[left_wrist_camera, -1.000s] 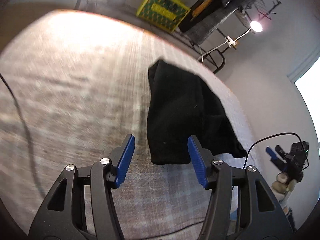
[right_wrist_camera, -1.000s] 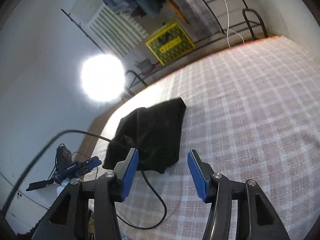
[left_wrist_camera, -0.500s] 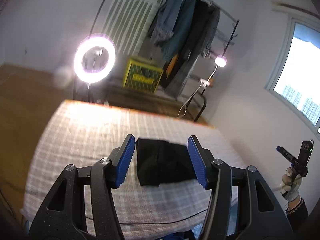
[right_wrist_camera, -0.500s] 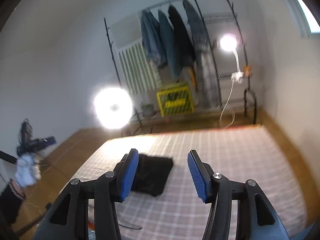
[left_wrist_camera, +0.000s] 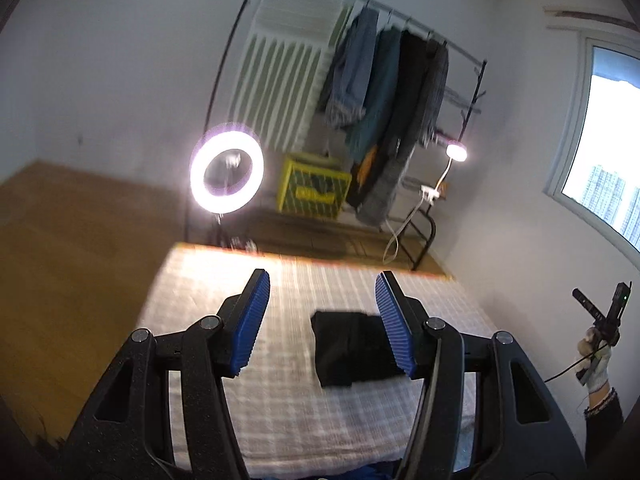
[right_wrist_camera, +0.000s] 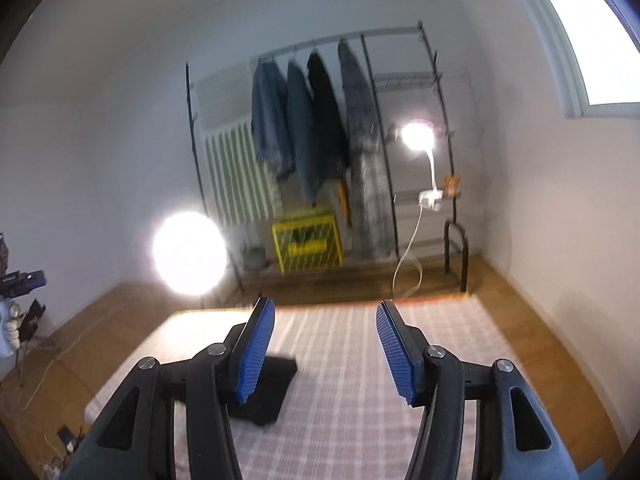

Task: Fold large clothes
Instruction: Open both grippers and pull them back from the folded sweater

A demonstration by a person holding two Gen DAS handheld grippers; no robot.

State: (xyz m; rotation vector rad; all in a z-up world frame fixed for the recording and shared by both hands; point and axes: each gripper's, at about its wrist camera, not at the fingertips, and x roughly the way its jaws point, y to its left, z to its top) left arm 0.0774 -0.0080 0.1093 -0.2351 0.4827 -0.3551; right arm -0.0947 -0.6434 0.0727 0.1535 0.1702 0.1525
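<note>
Above the bed [left_wrist_camera: 304,412], well clear of its checked cover, we hold both grippers up and pointed toward the far wall. Starting at the left, the ring light [left_wrist_camera: 227,168] glows beside the bed's far edge, placed, we judge, to light the work surface. Our left gripper [left_wrist_camera: 322,324] has its blue pads spread, with nothing between them; the black garment [left_wrist_camera: 348,350] only appears between them because it lies on the cover far below. It sits as a compact, squared bundle toward the bed's right half, which we read as a fold already made and set down. Further back stand the yellow crate [left_wrist_camera: 314,192] and the clothes rack [left_wrist_camera: 400,120] with hanging jackets, likely the supply of clothes to fold. At the right edge our gloved right hand [left_wrist_camera: 594,364] carries the other tool; in its own view the right gripper [right_wrist_camera: 326,350] is also spread and empty. We judge the raised, open hands mean this garment is finished.
</note>
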